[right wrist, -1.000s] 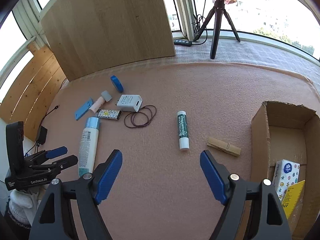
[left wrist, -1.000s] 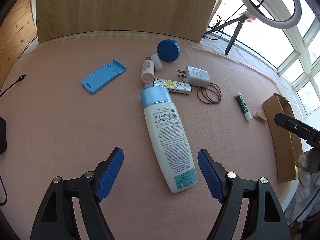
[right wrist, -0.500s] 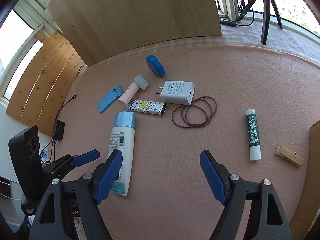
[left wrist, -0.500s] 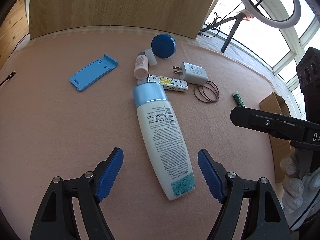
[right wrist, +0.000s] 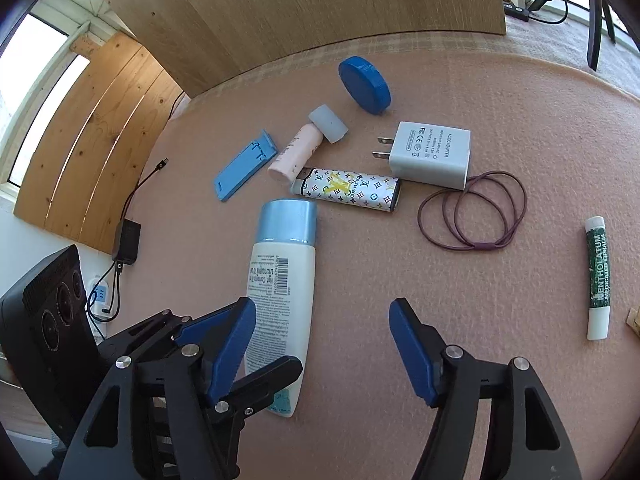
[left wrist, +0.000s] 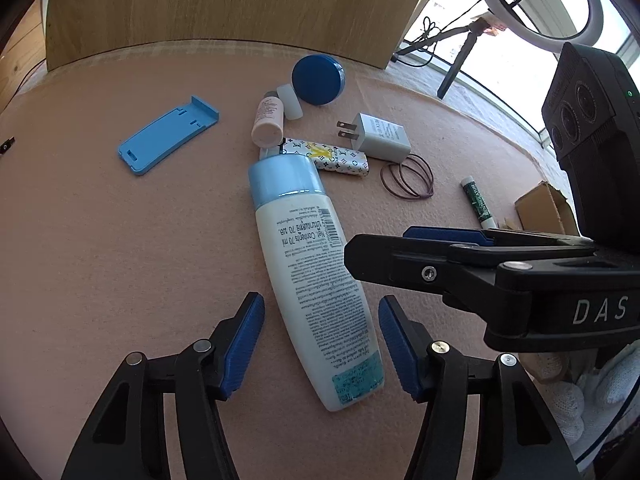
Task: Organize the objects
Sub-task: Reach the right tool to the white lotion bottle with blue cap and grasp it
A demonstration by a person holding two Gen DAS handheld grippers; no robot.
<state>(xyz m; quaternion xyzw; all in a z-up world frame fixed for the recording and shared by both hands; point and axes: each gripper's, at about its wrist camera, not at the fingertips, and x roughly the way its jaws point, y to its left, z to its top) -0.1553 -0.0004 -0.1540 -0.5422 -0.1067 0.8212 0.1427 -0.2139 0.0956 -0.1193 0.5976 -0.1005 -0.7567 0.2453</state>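
A white lotion bottle (left wrist: 312,276) with a light blue cap lies on the pink mat; it also shows in the right wrist view (right wrist: 280,296). My left gripper (left wrist: 320,344) is open, its blue pads on either side of the bottle's lower end. My right gripper (right wrist: 320,344) is open and empty, just right of the bottle; it shows from the side in the left wrist view (left wrist: 420,246). Behind the bottle lie a patterned lighter (right wrist: 348,190), a pink tube (right wrist: 298,150), a white charger (right wrist: 430,154), a blue lid (right wrist: 364,84), hair ties (right wrist: 472,210) and a lip balm (right wrist: 598,276).
A blue plastic holder (left wrist: 168,140) lies at the left. A cardboard box (left wrist: 544,206) stands at the right behind my right gripper. A wooden board (left wrist: 224,4) stands along the back. A ring light on a tripod (left wrist: 516,4) stands at the back right.
Both grippers have moved forward toward the lotion bottle. My right gripper has swung left from the box side, and now sits close beside my left gripper.
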